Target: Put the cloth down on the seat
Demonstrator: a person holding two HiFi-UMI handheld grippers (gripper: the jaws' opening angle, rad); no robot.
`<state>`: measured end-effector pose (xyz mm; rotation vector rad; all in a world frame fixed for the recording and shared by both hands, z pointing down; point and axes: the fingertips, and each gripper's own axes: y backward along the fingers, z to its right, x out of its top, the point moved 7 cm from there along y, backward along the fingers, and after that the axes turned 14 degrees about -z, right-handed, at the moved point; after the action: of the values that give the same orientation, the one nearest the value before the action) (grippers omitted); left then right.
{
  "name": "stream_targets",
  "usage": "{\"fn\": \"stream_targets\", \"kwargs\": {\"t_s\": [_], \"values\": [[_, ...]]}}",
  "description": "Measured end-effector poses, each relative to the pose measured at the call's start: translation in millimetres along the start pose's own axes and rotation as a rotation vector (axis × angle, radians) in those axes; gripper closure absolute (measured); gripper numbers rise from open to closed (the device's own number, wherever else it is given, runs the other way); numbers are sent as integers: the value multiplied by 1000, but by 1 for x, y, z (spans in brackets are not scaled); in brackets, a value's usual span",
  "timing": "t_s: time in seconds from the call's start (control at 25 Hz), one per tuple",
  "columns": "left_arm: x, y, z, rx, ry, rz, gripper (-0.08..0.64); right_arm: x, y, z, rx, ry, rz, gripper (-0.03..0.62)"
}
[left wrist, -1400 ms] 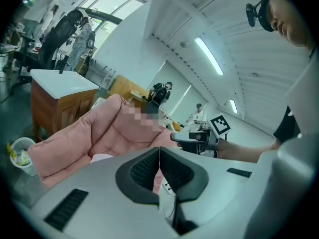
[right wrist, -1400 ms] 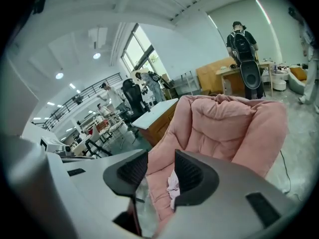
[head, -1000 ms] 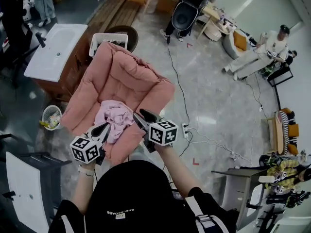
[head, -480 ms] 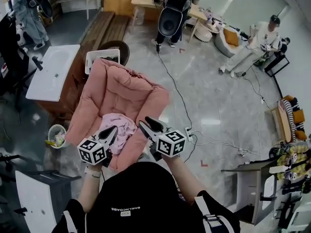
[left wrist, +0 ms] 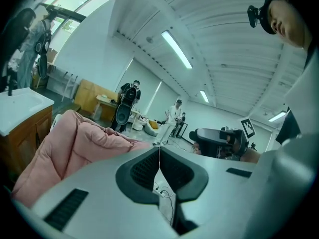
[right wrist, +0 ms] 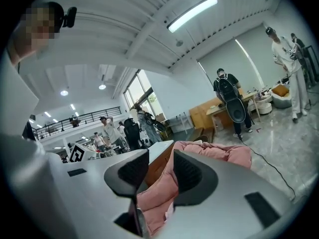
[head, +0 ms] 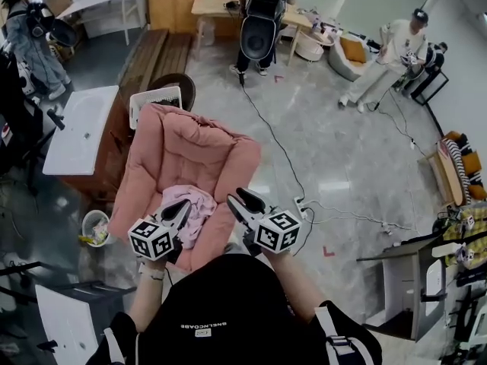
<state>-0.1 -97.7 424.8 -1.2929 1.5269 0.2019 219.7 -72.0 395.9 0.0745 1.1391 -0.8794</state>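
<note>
Since the cloth [head: 196, 202] already lies on the seat [head: 190, 147] at mid-left, I'd call it done: left claw [head: 179, 212] pinched together empty, right claw [head: 245, 201] wide, empty.

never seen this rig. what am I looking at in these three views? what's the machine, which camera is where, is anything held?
There is no robot here. A person holds a two-jaw gripper in each hand, and the cubes with square markers are part of those grippers. The head view comes from a camera on the person's head, looking steeply down. The left and right gripper views come from cameras that ride on each gripper and look along its jaws.

In front of the person stands a pink padded armchair, with a pale pink cloth lying crumpled on its seat.

The left gripper has its jaws together, on nothing. The right gripper has its jaws apart; they have just closed a little, and nothing is between them. So nothing is held. Both grippers are by the chair's front edge, close to the cloth.
</note>
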Motion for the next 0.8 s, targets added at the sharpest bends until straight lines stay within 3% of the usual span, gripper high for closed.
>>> {"fn": "stream_targets", "kwargs": {"t_s": [0.28,0.8], "values": [[4,-10,5,-16,-19,-10,546,-4,10,13,-50,-22,14,432],[4,-26,12,-28,-12,-18,546,-8,19,25,-60,-65,31,437]]}}
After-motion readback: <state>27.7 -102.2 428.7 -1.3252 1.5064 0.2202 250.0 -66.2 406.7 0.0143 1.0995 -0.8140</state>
